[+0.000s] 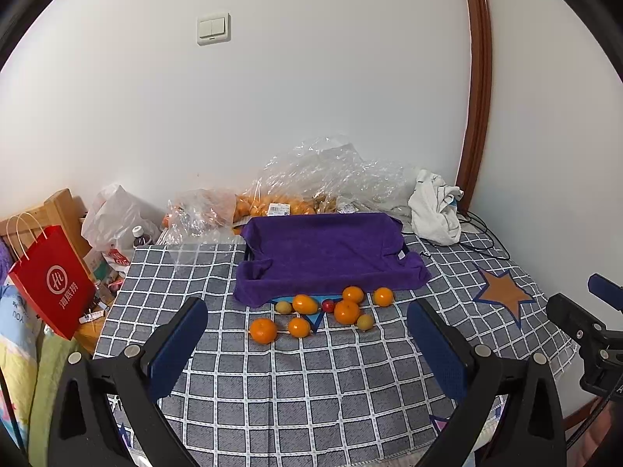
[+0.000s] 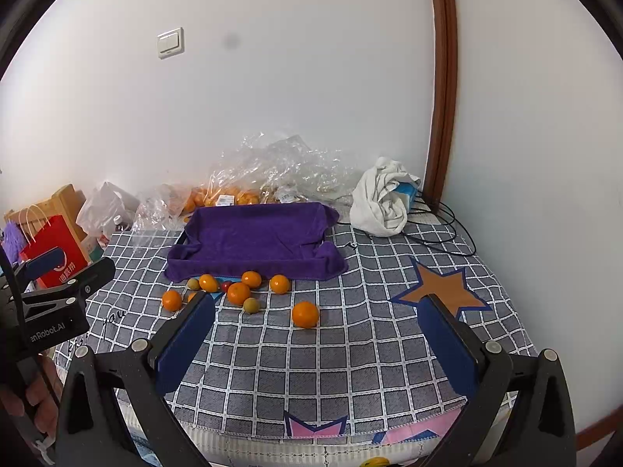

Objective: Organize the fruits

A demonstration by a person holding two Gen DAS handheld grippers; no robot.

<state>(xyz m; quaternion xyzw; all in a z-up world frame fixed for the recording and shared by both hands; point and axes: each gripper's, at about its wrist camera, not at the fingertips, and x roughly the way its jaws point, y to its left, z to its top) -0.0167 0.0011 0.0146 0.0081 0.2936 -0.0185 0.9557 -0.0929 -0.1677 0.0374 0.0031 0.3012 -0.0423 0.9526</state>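
Observation:
Several oranges [image 1: 346, 311] lie loose on the checked cloth [image 1: 272, 389] just in front of a tray lined with a purple towel [image 1: 327, 253]. Among them are two small yellow-green fruits [image 1: 284, 307] and a small red one [image 1: 328, 305]. In the right wrist view the same cluster [image 2: 238, 293] sits before the purple tray [image 2: 253, 237], with one orange [image 2: 305, 314] lying apart, nearer me. My left gripper [image 1: 307, 323] is open and empty, short of the fruits. My right gripper [image 2: 319, 323] is open and empty, with the lone orange between its fingers' line of sight.
Clear plastic bags with more oranges [image 1: 272, 202] lie behind the tray against the wall. A white cloth [image 1: 436, 210] and black cables [image 2: 440, 225] are at the back right. A red paper bag [image 1: 54, 280] and clutter stand off the left edge.

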